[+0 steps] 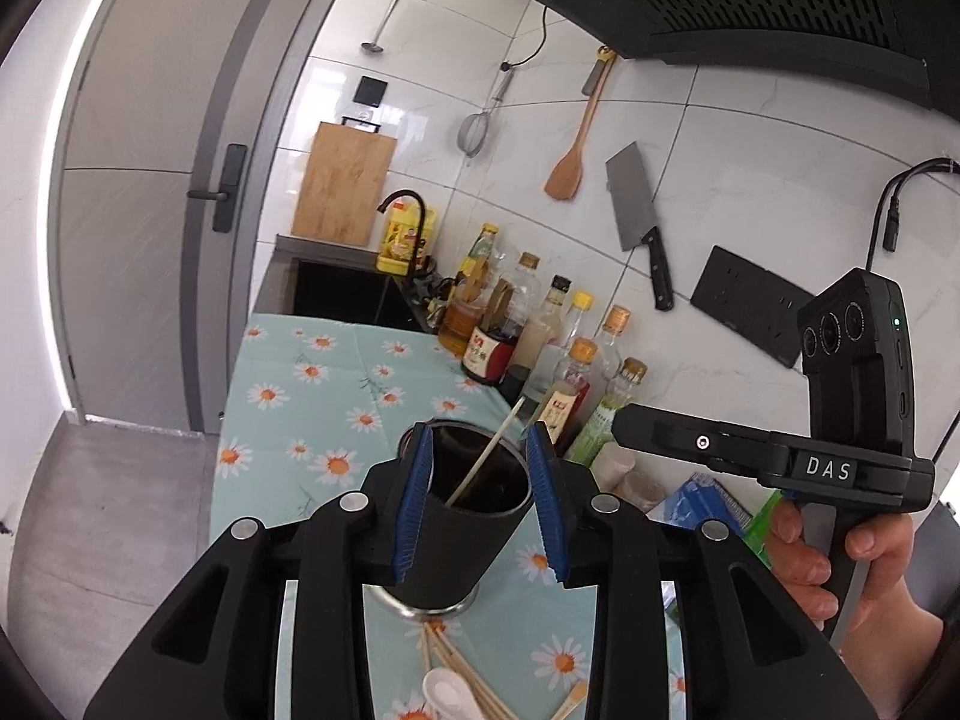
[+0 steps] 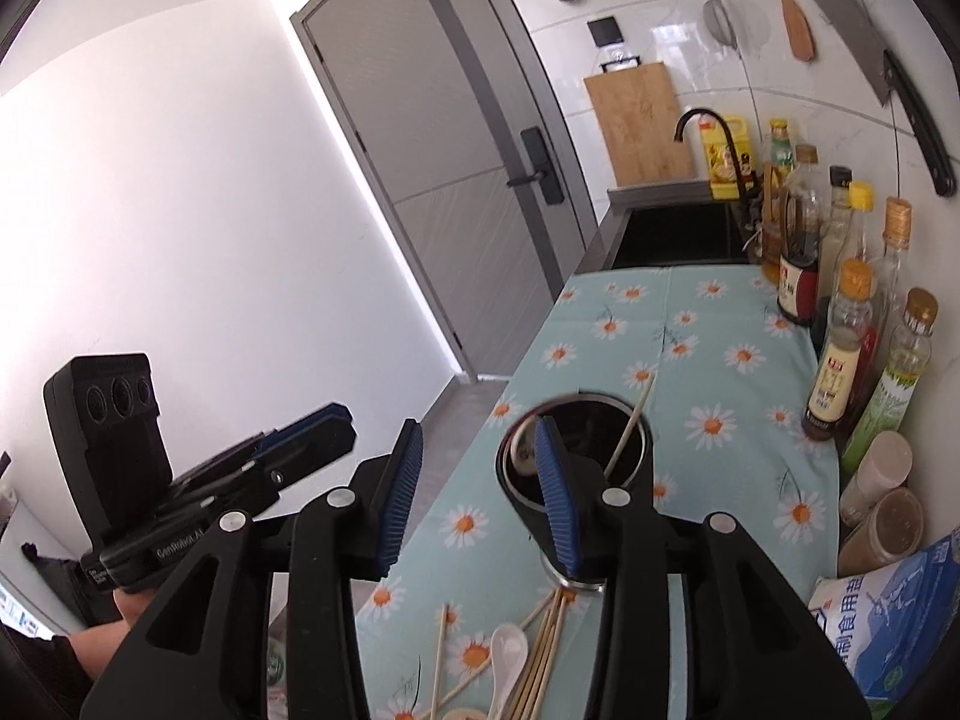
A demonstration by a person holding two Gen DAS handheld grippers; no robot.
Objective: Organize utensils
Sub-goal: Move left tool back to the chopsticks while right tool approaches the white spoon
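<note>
Step in hand, judged: utensils are being loaded into the black holder cup [image 1: 465,531], which stands upright on the daisy-print cloth [image 1: 312,372] near the front of the counter. One chopstick [image 1: 486,459] is seen leaning inside it; a pale rounded item is glimpsed inside in the right wrist view, poss. a spoon, not certain. L gripper [image 1: 483,501] is seen w/ blue pads [image 1: 414,504] spread to either side of the cup; contact not evident, so no grip is read. R gripper [image 2: 480,495] is held w/ fingers apart and nothing between them, the cup lying behind its right pad. Still loose on the cloth just in front of the cup: 1 white spoon [image 2: 509,657] and a bundle of chopsticks [image 2: 543,654], approx. 8, exact count not readable (overlap). Next move, judged: a loose piece is to be pinched thin-side, lifted and dropped into the cup while the cup is steadied.
</note>
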